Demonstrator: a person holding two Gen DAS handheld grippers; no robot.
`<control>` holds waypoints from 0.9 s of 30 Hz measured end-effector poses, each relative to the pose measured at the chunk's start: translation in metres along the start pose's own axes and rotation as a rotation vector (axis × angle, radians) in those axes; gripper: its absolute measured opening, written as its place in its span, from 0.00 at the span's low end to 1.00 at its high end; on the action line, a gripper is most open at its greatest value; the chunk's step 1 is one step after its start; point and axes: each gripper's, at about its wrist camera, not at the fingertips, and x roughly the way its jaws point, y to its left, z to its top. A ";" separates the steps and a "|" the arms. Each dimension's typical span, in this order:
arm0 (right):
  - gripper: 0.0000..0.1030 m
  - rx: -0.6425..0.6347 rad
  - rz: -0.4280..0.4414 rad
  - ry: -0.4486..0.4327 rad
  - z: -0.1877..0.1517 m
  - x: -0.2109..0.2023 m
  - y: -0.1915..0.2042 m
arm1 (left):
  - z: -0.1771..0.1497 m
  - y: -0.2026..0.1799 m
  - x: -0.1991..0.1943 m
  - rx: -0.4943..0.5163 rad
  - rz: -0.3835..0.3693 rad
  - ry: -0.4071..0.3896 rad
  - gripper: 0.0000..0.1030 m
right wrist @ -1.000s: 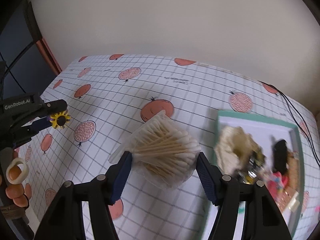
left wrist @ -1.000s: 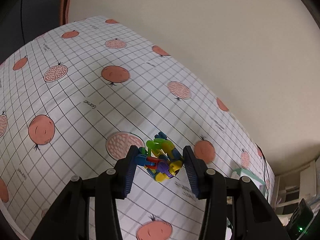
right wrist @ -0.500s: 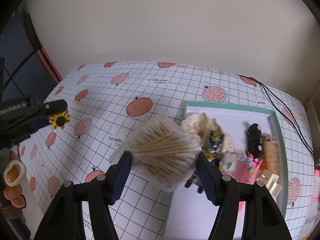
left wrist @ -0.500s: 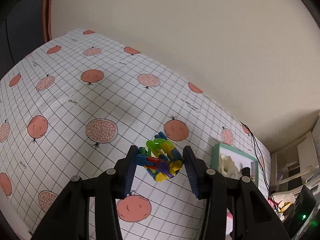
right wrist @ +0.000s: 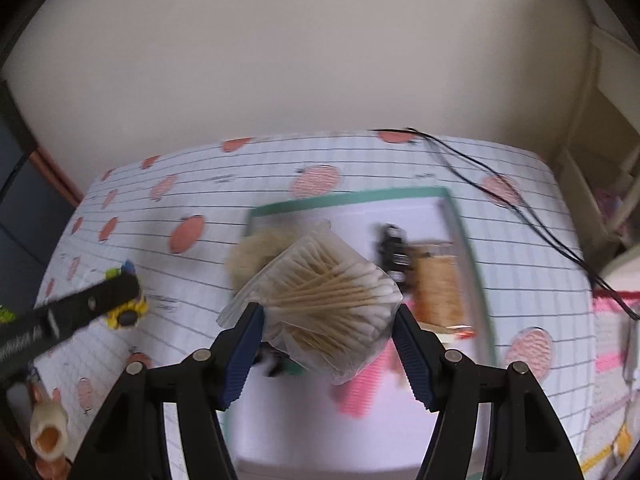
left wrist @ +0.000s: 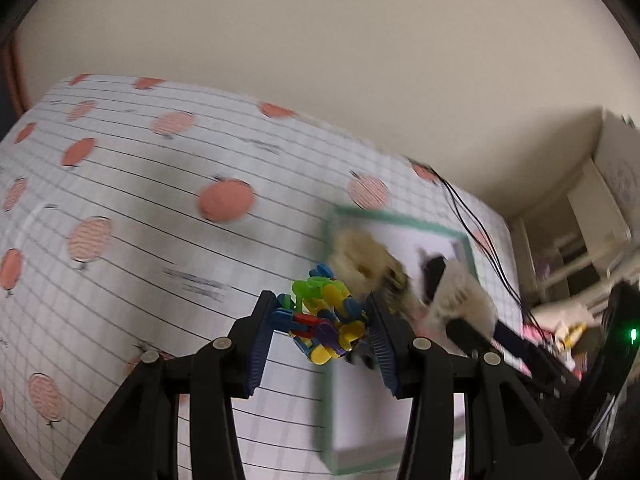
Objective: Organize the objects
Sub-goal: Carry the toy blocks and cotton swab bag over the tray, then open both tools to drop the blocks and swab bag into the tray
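Between my left gripper's [left wrist: 322, 326] fingers: one cluster of interlocked plastic toy pieces [left wrist: 326, 322], green, yellow, blue and purple, clamped and carried clear of the tablecloth [left wrist: 160, 208]. My right gripper [right wrist: 326, 340] grips one clear pack of cotton swabs [right wrist: 324, 308], held above the tray [right wrist: 352, 198].

Beyond the grippers: a teal-rimmed tray with a white floor, holding a beige fluffy item [right wrist: 256, 248], a small black object [right wrist: 394, 252], a tan block [right wrist: 438, 288] and something pink [right wrist: 366, 388]; blur hides detail. Black cables [right wrist: 500, 184] run past the tray's far corner.

Change since a second ago: both views have swung from open cloth to the tray, the swabs now over it and the toy cluster at its near-left edge. I judge both items are near release into the tray.
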 end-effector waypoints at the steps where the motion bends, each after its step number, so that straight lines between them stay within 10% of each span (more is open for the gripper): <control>1: 0.66 0.015 -0.006 0.008 0.000 0.002 -0.006 | -0.003 -0.007 0.004 0.017 -0.008 0.015 0.46; 27: 0.69 0.035 -0.004 0.052 -0.008 0.021 -0.027 | -0.061 -0.067 0.077 0.198 0.031 0.235 0.49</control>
